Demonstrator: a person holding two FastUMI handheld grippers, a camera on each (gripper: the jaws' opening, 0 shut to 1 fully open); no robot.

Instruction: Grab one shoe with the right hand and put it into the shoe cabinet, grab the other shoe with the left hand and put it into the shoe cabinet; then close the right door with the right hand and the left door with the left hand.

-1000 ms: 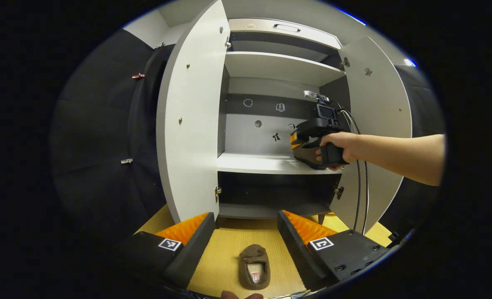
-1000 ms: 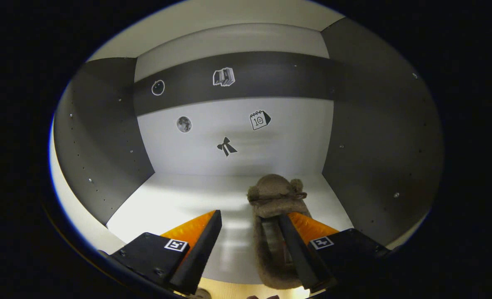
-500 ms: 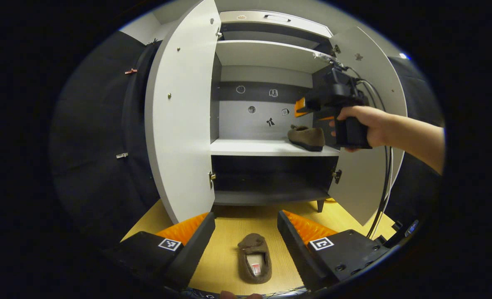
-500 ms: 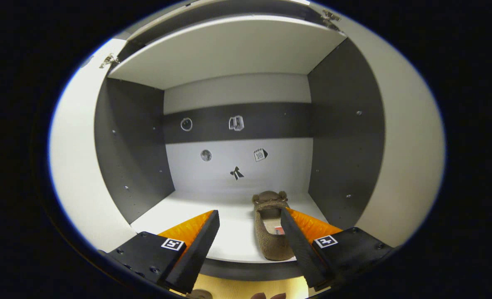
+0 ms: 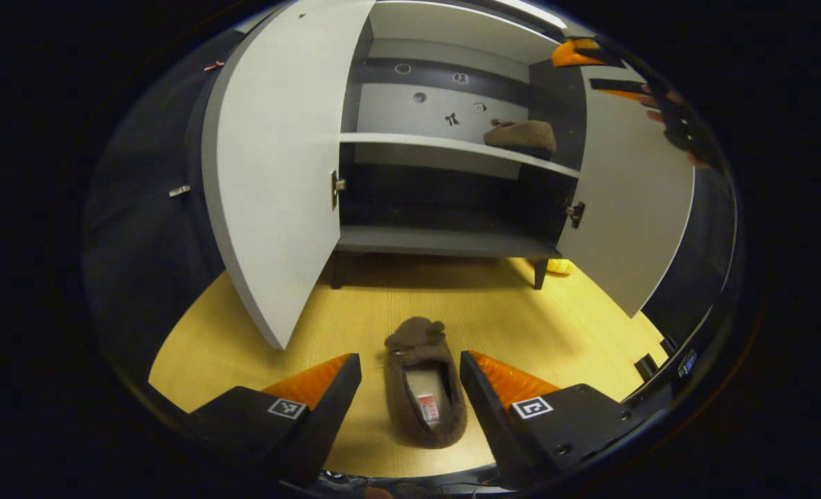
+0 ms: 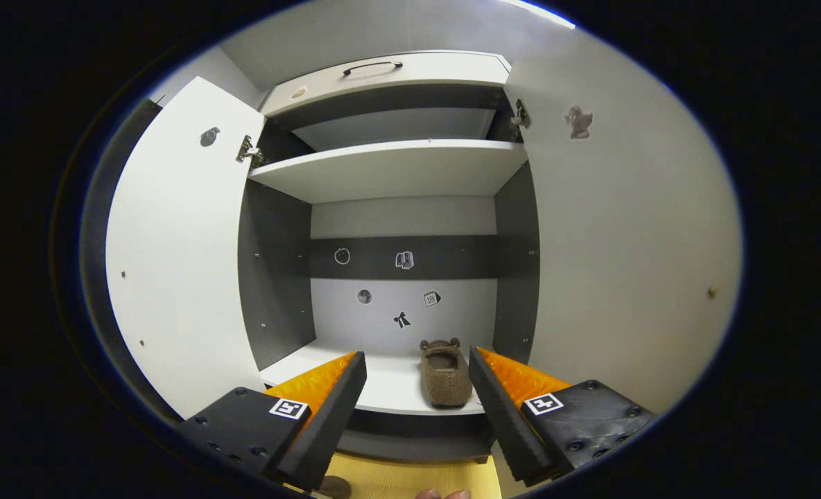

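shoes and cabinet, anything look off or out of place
Nothing damaged or spilled. One shoe sits upright on the cabinet shelf; the other shoe lies upright on the floor between the open left tongs. Both doors are open.

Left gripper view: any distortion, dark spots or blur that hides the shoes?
Left gripper view: fisheye bows the door; the floor shoe is sharp and evenly lit; the lower shelf is in shadow. Right gripper view: the shelf shoe is small but clear.
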